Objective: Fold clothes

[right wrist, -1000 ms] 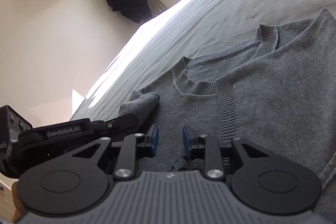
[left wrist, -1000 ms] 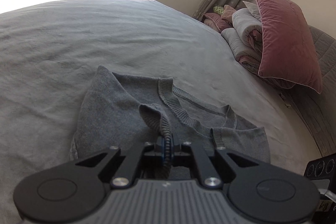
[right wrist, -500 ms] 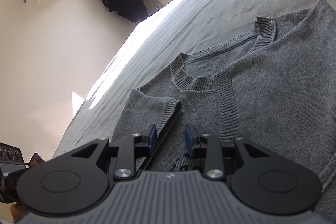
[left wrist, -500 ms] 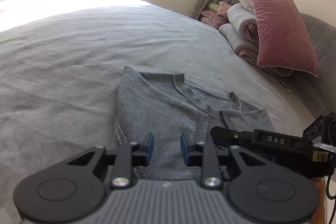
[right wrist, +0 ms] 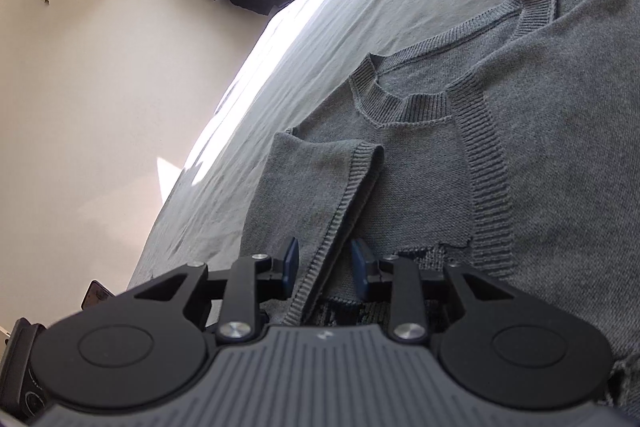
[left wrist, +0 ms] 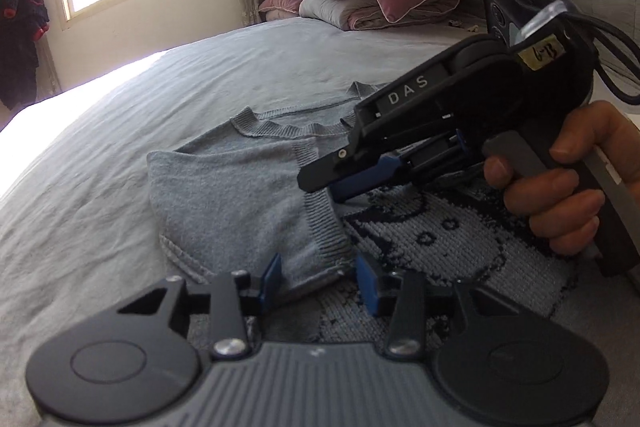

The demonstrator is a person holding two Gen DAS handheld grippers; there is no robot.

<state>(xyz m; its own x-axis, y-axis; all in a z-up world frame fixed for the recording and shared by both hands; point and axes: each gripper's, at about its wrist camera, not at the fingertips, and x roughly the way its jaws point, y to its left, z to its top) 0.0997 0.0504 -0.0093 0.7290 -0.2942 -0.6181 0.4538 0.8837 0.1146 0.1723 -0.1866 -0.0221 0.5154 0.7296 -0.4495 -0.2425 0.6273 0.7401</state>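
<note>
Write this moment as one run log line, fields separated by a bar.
stage: sleeves folded in | left gripper: open, above sleeve cuff | right gripper: open, empty | sweater: flat on bed

We carried two matching tools. The left gripper [left wrist: 319, 281] had a ribbed grey housing flanked by two black round discs, black linkage arms pinned with silver screws, and blue pads on its fingertips [left wrist: 273, 273]. The right gripper [right wrist: 325, 265] was built the same way: grey ribbed shell, black discs, silver screw heads, blue pads. Seen from the left wrist camera, the right gripper's side bore white letters "DAS" on a black bar, a yellowish handwritten label reading "6-13", a clear strap and a black cable looping from a boxy black module at the rear. Our right hand [left wrist: 560, 195] wore no glove, and no sleeve showed.
</note>
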